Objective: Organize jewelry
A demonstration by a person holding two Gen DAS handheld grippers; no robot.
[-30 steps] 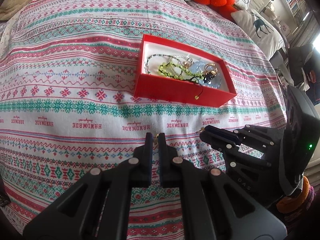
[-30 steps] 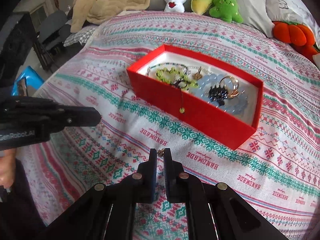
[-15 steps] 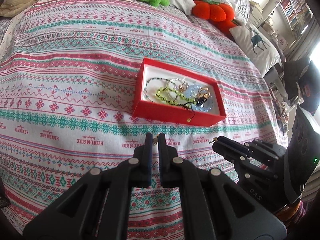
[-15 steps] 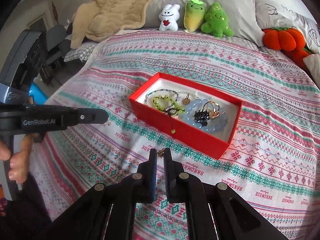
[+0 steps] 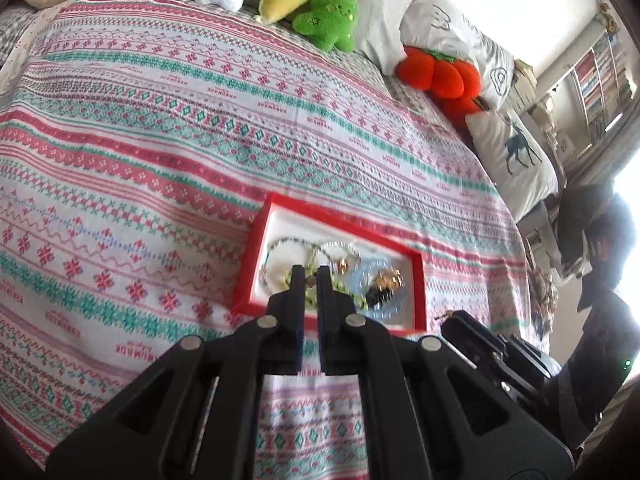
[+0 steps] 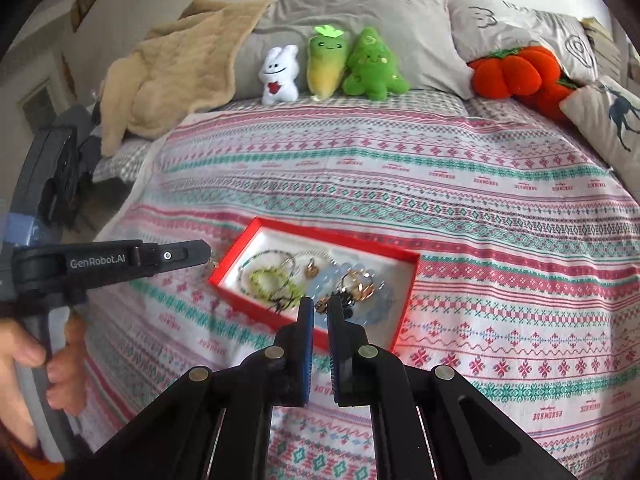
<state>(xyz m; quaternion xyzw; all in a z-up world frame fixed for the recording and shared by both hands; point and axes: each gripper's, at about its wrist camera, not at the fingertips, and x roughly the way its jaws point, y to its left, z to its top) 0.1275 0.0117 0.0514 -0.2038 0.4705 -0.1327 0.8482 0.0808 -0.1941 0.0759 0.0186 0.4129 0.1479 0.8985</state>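
On the patterned bedspread [image 6: 480,184] sat the red box [image 6: 256,312] of jewelry [image 6: 280,280].
Above it both tongs, left gripper [image 5: 311,276] and right gripper [image 6: 320,306], were clenched, each pinching something small and gold.

Jewelry [image 6: 320,280] lies in box [image 6: 256,308] on bedspread [image 6: 480,200].

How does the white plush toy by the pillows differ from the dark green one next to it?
The white plush is smaller, with two upright ears and a red heart on its chest; the green tree-shaped plush is taller, pointed at the top, with no heart. The white plush stands at the left of the row, the green one at the right. Both have smiling faces and lean against a grey pillow.
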